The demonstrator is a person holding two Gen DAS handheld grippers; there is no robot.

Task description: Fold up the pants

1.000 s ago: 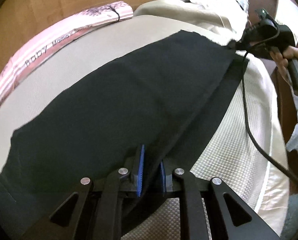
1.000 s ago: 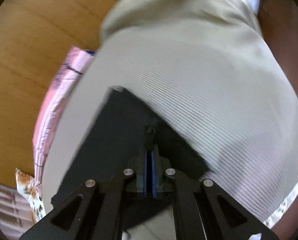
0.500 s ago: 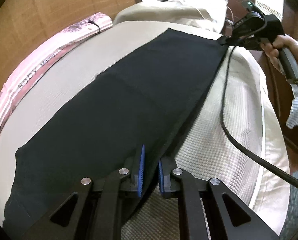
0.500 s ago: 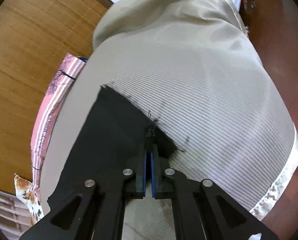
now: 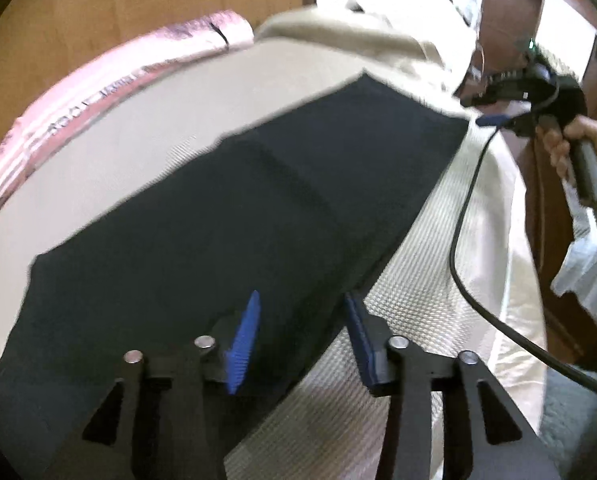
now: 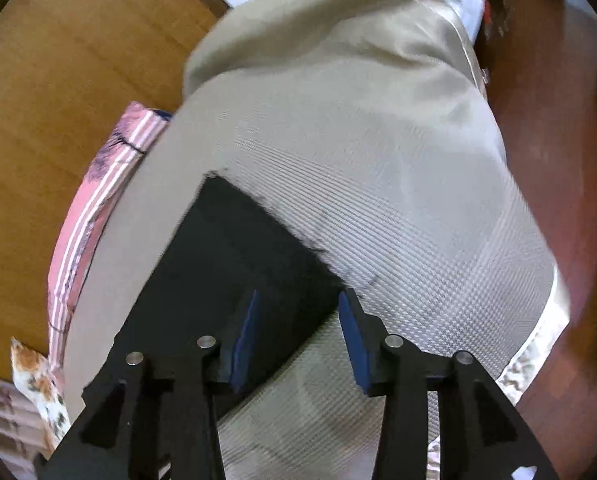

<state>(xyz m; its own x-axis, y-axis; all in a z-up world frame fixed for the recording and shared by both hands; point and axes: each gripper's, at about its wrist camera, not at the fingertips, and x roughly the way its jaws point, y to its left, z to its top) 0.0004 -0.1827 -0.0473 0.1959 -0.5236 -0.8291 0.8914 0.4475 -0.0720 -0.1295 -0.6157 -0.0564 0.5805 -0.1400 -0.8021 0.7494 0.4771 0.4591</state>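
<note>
Both of my tools have just been opening. My left hand-held gripper (image 5: 300,312) stands parted, nothing pinched, over the long edge of the black pants (image 5: 234,216) lying flat on the beige bed (image 5: 450,248). My right hand-held gripper (image 6: 296,312) is likewise parted above the pants' frayed corner, its pads clear of the cloth. A pink striped roll (image 6: 94,204) lies beyond, to the left.
</note>
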